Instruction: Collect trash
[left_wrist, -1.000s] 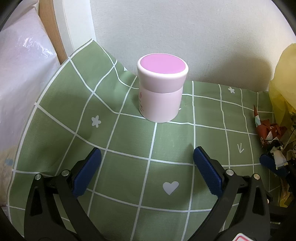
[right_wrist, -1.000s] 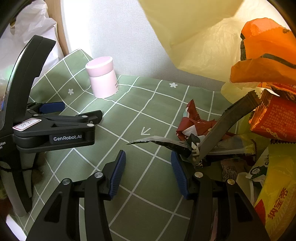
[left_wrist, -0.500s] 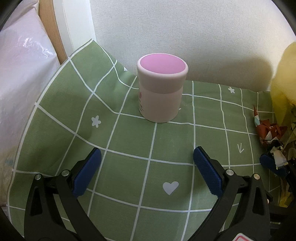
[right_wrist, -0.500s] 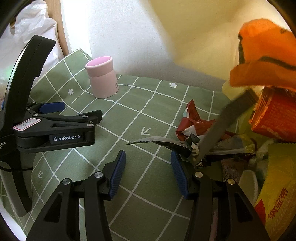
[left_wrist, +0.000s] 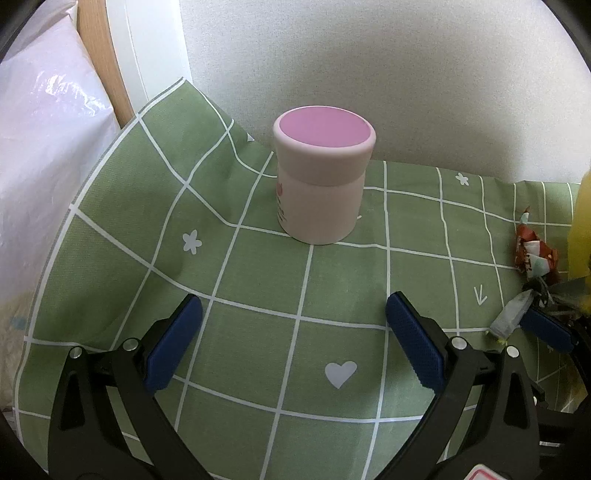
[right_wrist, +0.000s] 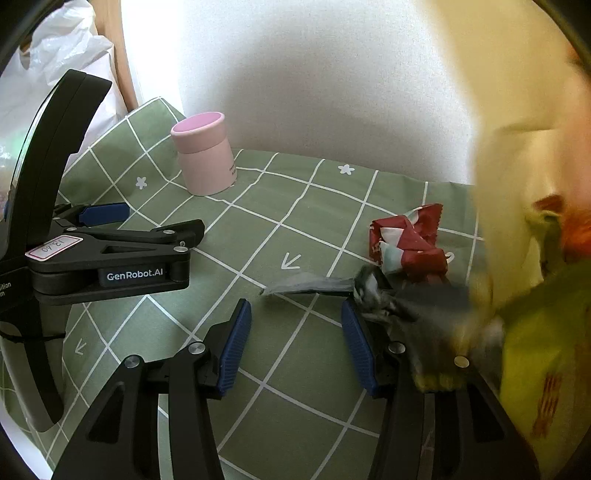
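L gripper (left_wrist: 293, 321) unchanged vs 0.5 s ago: fingers wide, nothing between, low over green cloth (left_wrist: 258, 280). R gripper (right_wrist: 295, 332) also wide, empty. Grey wrapper (right_wrist: 314, 285) lies just ahead of its right finger at 1 o'clock; can't tell if they touch. Red wrapper (right_wrist: 410, 243) further out at 1 o'clock, on cloth. Yellow bag (right_wrist: 524, 221) at 3 o'clock now blurred, orange packs smeared vs 0.5 s ago. Pink jar (left_wrist: 323, 181) upright at 12, unmoved.
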